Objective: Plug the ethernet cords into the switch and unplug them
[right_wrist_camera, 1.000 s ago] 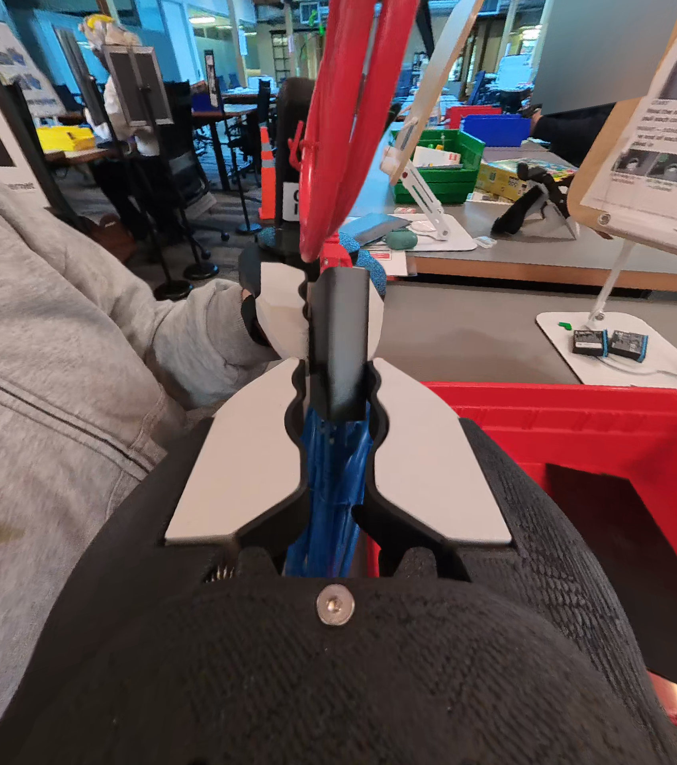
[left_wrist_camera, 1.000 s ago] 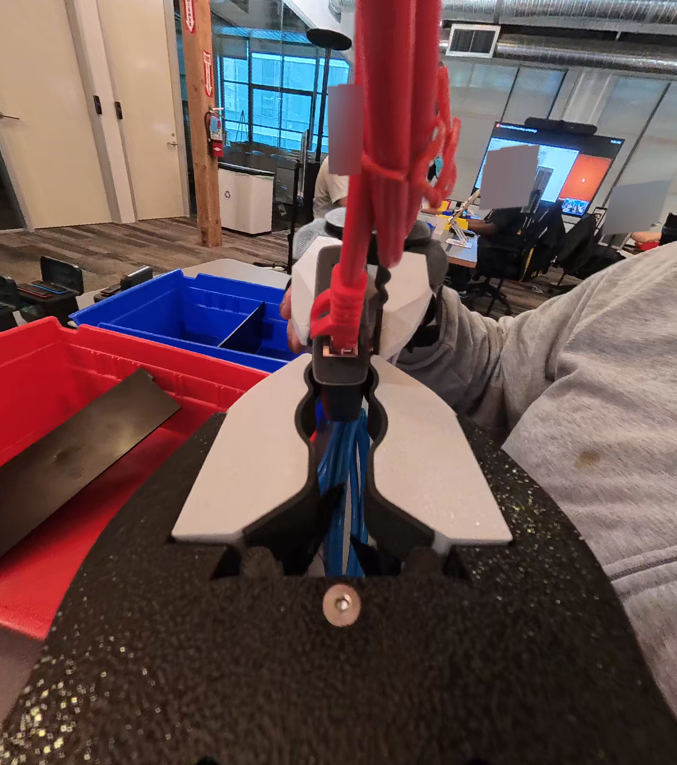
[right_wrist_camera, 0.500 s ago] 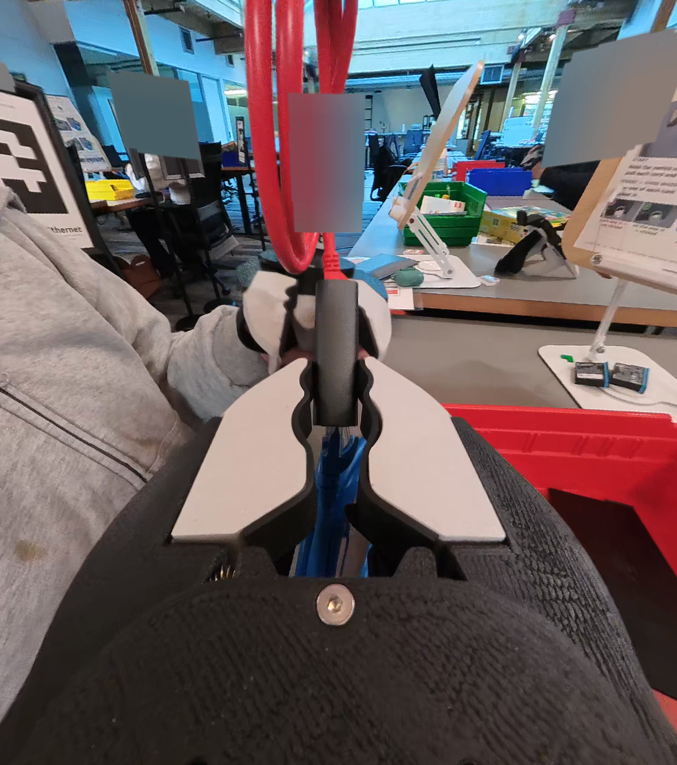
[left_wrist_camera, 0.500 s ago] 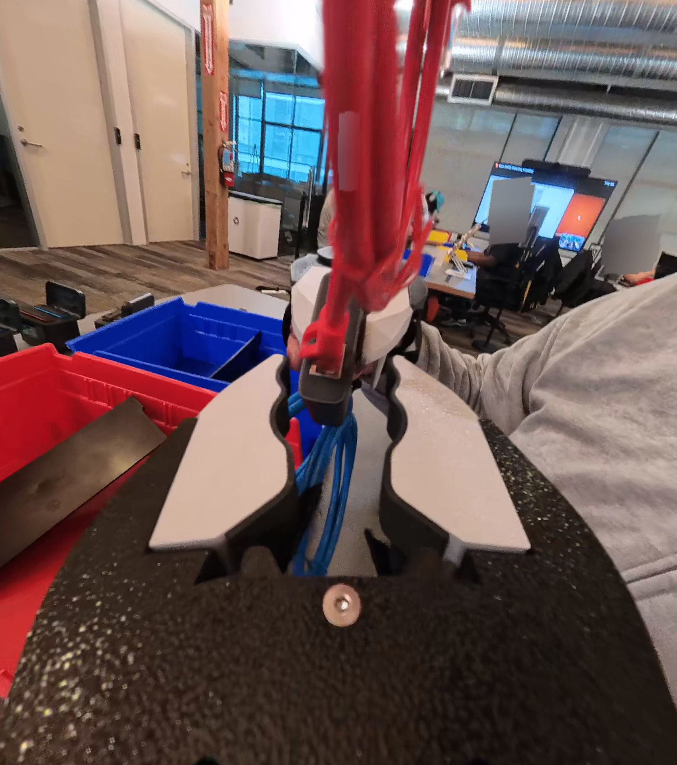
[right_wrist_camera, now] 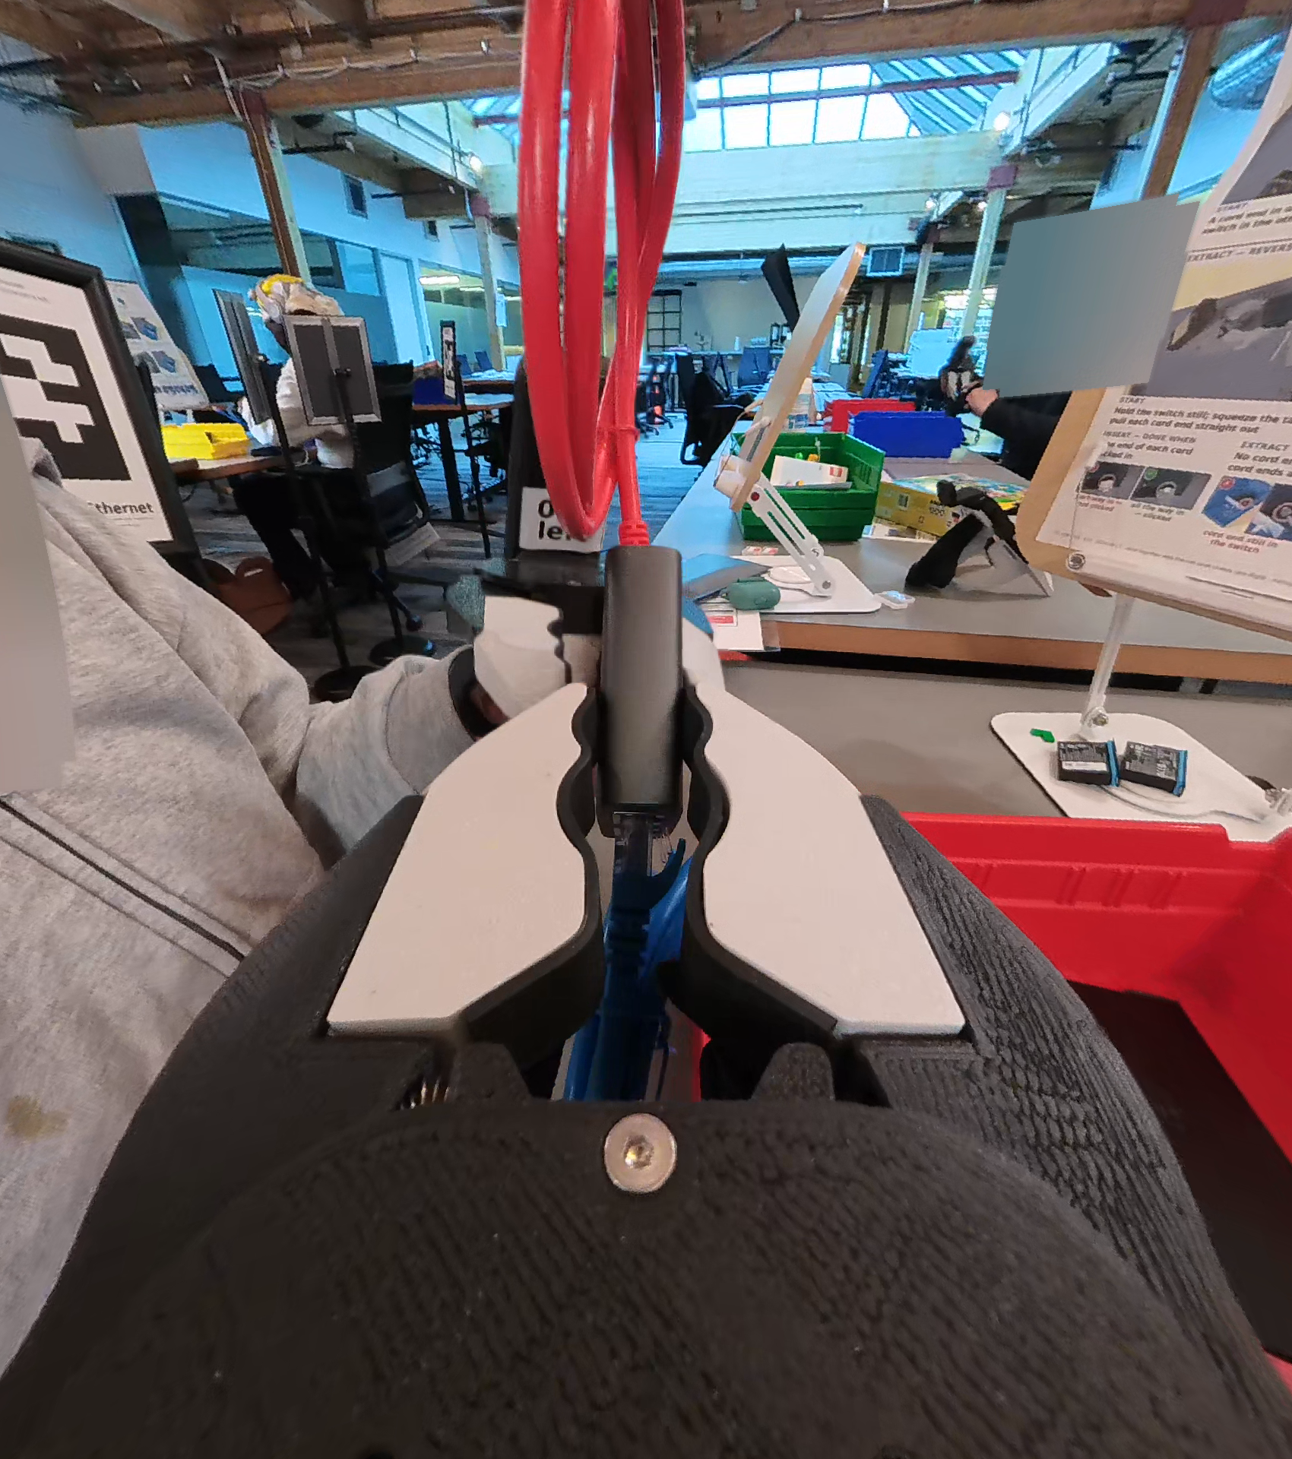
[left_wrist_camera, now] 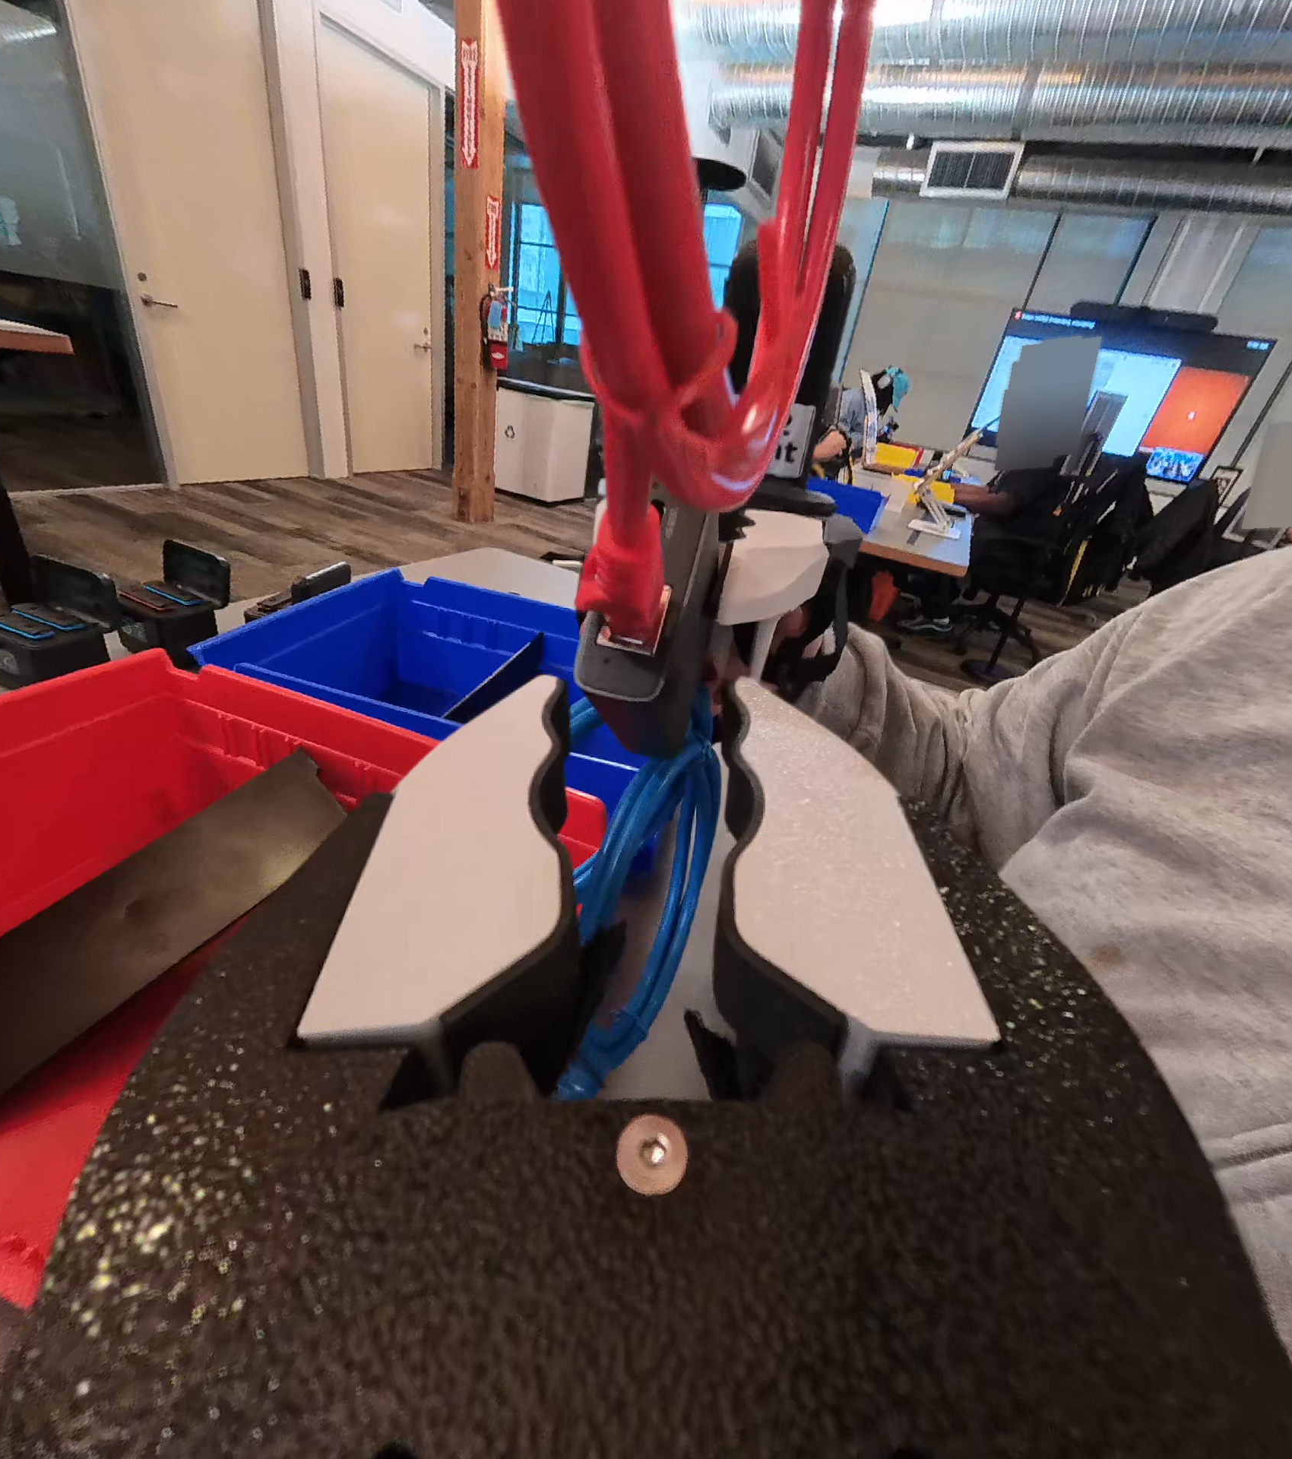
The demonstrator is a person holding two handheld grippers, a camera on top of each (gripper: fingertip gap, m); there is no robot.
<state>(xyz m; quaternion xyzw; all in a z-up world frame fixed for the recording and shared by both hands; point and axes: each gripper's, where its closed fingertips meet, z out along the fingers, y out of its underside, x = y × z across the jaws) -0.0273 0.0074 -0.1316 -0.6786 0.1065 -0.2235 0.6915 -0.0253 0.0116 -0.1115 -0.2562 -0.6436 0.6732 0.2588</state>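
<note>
My right gripper (right_wrist_camera: pixel 639 742) clamps the slim black plastic switch (right_wrist_camera: pixel 639 671) upright, steadying both plugged cords; my left gripper (left_wrist_camera: pixel 639 750) stands open around its end, gripping nothing.

Red cords (left_wrist_camera: pixel 627 237), blue cords (left_wrist_camera: pixel 659 868), black switch (right_wrist_camera: pixel 639 679), red bin (left_wrist_camera: pixel 74 774), blue bin (left_wrist_camera: pixel 390 631).

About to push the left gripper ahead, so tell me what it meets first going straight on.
The left gripper stands open, and the dark switch hangs right at its fingertips, so it likely meets that first. The right gripper, clamped on the switch, lies just beyond; depth is unclear.
</note>
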